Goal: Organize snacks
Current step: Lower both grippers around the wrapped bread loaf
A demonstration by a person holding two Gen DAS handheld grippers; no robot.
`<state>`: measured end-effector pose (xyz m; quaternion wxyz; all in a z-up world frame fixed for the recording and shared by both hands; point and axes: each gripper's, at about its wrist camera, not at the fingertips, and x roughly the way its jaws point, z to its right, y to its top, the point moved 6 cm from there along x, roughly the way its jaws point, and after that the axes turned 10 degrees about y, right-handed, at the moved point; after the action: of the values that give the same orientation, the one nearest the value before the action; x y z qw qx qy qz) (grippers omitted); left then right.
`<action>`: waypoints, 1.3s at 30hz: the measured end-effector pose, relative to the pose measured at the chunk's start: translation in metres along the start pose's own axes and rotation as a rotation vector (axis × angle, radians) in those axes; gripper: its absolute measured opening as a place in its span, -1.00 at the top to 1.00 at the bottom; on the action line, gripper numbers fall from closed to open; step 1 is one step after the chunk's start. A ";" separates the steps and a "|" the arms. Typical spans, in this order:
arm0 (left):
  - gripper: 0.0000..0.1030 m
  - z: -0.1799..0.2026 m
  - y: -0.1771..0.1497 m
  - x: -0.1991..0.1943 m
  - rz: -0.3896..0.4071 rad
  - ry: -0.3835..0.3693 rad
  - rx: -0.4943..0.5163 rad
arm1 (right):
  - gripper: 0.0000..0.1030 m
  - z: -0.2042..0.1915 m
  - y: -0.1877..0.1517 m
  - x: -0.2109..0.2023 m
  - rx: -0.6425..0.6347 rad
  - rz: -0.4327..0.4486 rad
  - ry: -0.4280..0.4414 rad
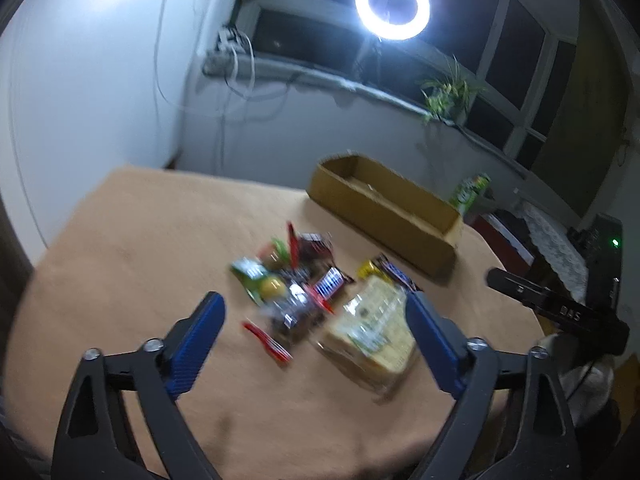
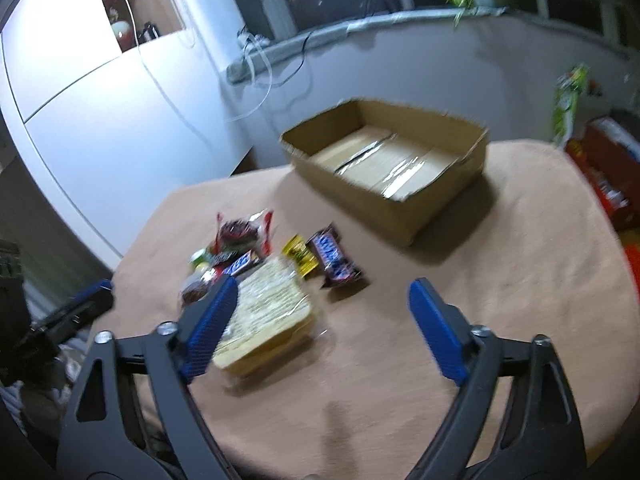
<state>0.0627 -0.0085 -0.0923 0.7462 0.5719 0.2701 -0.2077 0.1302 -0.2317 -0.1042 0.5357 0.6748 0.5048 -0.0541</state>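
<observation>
1. Broadly, a round worktop point(image 2: 500, 280) covered in a tan cloth fills both views, with white walls and dark window panes behind it.
2. An open cardboard box point(image 2: 400, 200) sits on the far side of the worktop, well apart from the snacks; its taped bottom shows bare in the right wrist view.
3. Both views are blurred, so small print on the wrappers is mostly unreadable.
4. The left claw point(image 1: 314, 310) hangs above the near part of the worktop with its blue fingers spread wide apart, gripping nothing; the snack pile lies between and beyond them.
5. The right claw point(image 2: 322, 294) is likewise spread wide and empty, its left finger overlapping the cracker pack in view.
6. A clear-wrapped pack of pale crackers point(image 2: 272, 312) is the biggest snack, lying flat at the near edge of the pile.
7. A heap of mixed wrappers point(image 1: 288, 280) in red, green and dark colours lies just beside the crackers, on their left.
8. A dark blue chocolate bar point(image 2: 334, 258) lies beyond the crackers, touching a small yellow packet point(image 2: 300, 254).
9. A ring light point(image 1: 392, 5) glows above the window sill, near a potted plant point(image 1: 448, 92).
</observation>
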 end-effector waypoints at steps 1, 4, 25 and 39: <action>-0.62 0.002 -0.003 0.003 -0.018 -0.016 -0.004 | -0.54 0.000 -0.002 0.005 0.010 -0.018 0.018; -0.58 0.009 -0.014 0.011 -0.065 -0.066 -0.023 | -0.50 0.001 -0.006 0.018 0.029 -0.056 0.054; -0.19 0.044 -0.046 0.052 -0.248 -0.191 -0.051 | -0.15 0.006 -0.011 0.085 0.088 -0.234 0.182; -0.08 0.044 -0.050 0.061 -0.252 -0.172 -0.038 | -0.01 -0.001 -0.014 0.089 0.073 -0.274 0.194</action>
<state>0.0861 -0.0636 -0.1595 0.7453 0.4994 0.2788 -0.3426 0.1631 -0.1765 -0.1680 0.4475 0.6206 0.6390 -0.0796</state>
